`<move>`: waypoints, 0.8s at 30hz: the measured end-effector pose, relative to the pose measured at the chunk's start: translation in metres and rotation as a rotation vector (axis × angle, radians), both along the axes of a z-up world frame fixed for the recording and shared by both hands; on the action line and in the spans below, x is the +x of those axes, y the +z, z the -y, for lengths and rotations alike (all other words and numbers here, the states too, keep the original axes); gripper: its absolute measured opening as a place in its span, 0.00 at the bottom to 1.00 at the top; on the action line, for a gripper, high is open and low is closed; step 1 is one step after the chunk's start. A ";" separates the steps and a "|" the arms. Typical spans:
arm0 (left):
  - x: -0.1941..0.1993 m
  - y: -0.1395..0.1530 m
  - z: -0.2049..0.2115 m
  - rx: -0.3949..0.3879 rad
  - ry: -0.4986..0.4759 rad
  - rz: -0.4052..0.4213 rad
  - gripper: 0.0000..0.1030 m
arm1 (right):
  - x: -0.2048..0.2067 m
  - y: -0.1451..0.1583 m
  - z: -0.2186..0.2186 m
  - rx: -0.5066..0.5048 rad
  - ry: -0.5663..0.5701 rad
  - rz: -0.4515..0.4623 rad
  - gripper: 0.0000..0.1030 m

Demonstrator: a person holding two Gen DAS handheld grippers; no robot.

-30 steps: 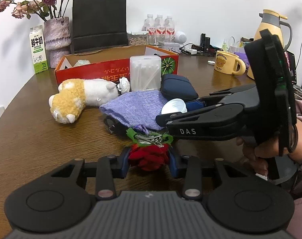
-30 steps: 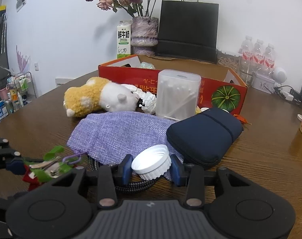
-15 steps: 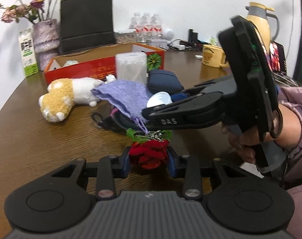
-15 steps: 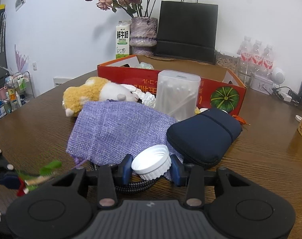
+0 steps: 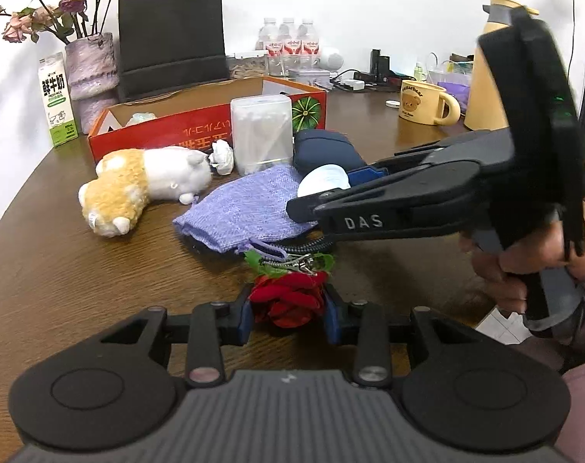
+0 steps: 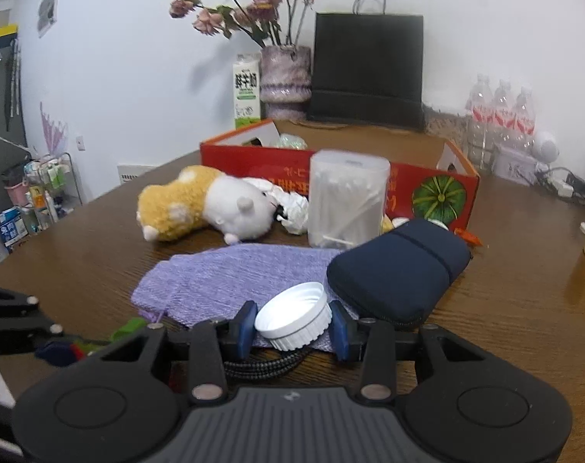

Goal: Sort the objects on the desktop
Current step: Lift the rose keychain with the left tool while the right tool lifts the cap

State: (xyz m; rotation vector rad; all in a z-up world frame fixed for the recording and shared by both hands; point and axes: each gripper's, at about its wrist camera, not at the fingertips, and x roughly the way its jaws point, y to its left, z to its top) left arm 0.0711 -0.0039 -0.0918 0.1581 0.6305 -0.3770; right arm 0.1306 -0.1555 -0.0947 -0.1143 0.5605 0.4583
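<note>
The left hand-held gripper is clamped on the red fabric rose, the right hand-held gripper on the white cap; the red box lies ahead of both, beyond the clutter.

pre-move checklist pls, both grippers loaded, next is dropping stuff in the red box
1. Left gripper shut on the red fabric rose: ok, pads press both sides.
2. Right gripper shut on the white cap: ok, cap sits square between the pads.
3. Rose's metal clasp free of the purple pouch and the braided cable: cannot tell, it lies right against them.
4. Red box open on top: ok, with room inside.
5. Path to the box: not ok for a low move; the swab container, plush toy and navy case stand in front, so lift first.
</note>
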 end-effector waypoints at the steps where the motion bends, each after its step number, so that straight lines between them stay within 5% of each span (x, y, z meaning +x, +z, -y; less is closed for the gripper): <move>1: 0.000 0.000 0.000 0.003 0.002 0.002 0.35 | -0.001 0.001 0.000 0.002 0.009 0.002 0.38; 11: 0.005 0.004 -0.008 0.045 0.061 0.037 0.35 | -0.003 -0.001 -0.002 0.001 0.015 -0.004 0.38; 24: -0.003 0.001 -0.002 0.070 0.011 0.029 0.36 | -0.002 -0.002 -0.003 -0.004 0.005 -0.007 0.38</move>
